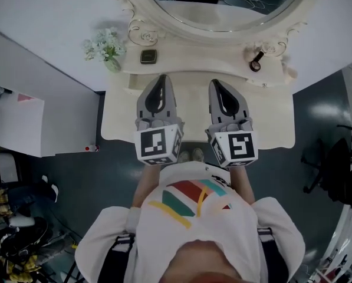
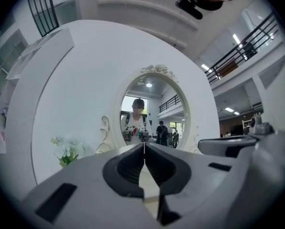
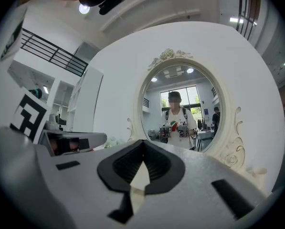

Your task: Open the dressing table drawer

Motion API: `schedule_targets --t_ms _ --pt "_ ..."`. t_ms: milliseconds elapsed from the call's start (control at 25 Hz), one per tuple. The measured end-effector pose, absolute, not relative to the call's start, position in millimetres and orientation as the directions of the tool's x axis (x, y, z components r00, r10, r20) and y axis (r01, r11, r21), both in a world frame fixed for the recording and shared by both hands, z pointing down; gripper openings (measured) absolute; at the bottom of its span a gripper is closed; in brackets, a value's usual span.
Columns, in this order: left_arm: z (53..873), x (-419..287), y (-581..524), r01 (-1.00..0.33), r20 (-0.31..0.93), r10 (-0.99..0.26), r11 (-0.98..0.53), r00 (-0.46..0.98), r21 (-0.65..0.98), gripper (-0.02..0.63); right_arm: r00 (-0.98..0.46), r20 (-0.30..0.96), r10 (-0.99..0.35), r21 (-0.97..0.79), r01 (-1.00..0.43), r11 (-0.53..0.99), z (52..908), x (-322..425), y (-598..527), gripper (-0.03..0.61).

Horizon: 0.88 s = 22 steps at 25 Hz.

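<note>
The cream dressing table (image 1: 270, 117) with its oval mirror (image 1: 223, 25) lies below me in the head view. Its drawer front is hidden under the table top. My left gripper (image 1: 162, 78) and right gripper (image 1: 214, 82) hang side by side over the table top and point at the mirror. Both are shut with nothing between the jaws. In the left gripper view the left gripper (image 2: 144, 146) has its tips meeting in front of the mirror (image 2: 149, 113). The right gripper view shows the right gripper (image 3: 143, 141) with its tips touching as well, before the mirror (image 3: 185, 109).
A vase of white flowers (image 1: 107, 49) and a small dark square object (image 1: 148, 56) stand at the table's back left. A dark round item (image 1: 256, 63) sits at the back right. A white partition (image 1: 40, 117) stands to the left, a dark chair (image 1: 335, 164) to the right.
</note>
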<state>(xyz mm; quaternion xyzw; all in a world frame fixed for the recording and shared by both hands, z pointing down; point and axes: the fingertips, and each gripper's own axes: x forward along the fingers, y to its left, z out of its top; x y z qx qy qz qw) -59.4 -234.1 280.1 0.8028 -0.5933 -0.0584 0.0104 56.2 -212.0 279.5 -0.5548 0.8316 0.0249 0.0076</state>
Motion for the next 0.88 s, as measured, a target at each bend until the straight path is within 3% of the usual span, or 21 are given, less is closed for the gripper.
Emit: schedule_targets --t_ms 880 --pt "274 -53 -222 -0.952 -0.087 -0.951 -0.302 0.297 0.047 0.008 -0.358 -0.005 -0.934 -0.031 -0.933 0.358 290 67 -209 0.0"
